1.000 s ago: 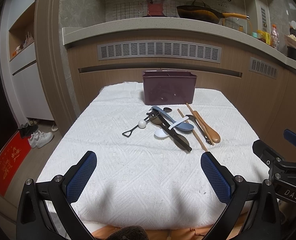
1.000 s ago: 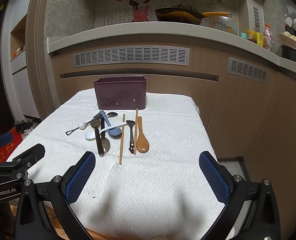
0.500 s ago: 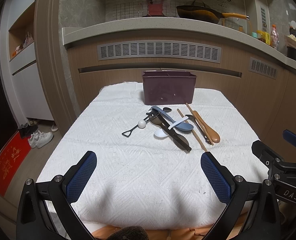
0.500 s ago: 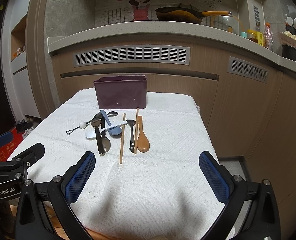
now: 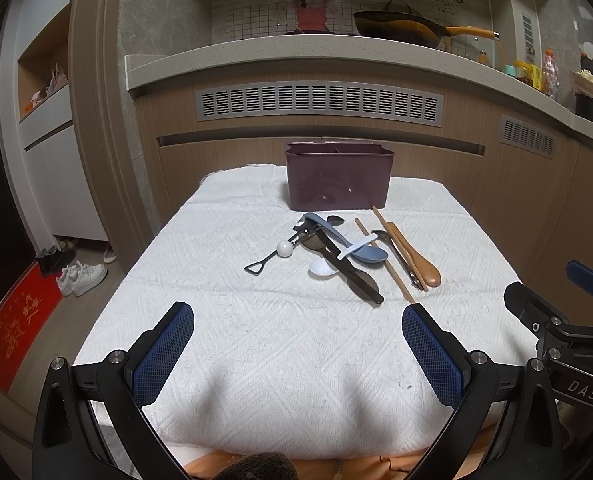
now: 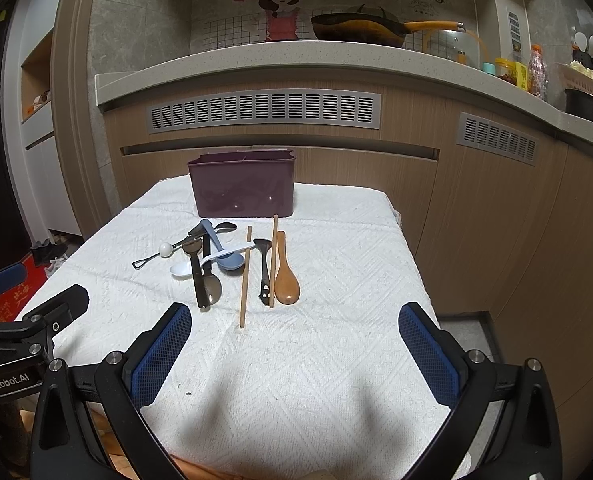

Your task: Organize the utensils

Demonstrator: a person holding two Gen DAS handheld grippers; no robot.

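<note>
A dark purple utensil holder (image 5: 339,180) (image 6: 242,183) stands at the far end of a white-towelled table (image 5: 288,344). In front of it lies a loose pile: a blue spoon (image 5: 370,255) (image 6: 230,261), a white spoon (image 5: 322,268) (image 6: 181,269), a black ladle (image 5: 348,268) (image 6: 202,280), a brown wooden spoon (image 5: 426,270) (image 6: 286,280), two wooden chopsticks (image 5: 388,264) (image 6: 245,276) and a thin black tool with a white ball (image 5: 284,249) (image 6: 165,249). My left gripper (image 5: 298,350) hovers open near the front edge. My right gripper (image 6: 294,350) is open too, to its right.
A brown cabinet front (image 6: 476,216) with vent grilles rises just behind and right of the table. A wok (image 5: 400,30) sits on the counter above. Shoes (image 5: 81,278) and a red mat (image 5: 14,324) lie on the floor at left.
Both grippers have crept slightly forward toward the utensils. The utensils and the holder have not moved.
</note>
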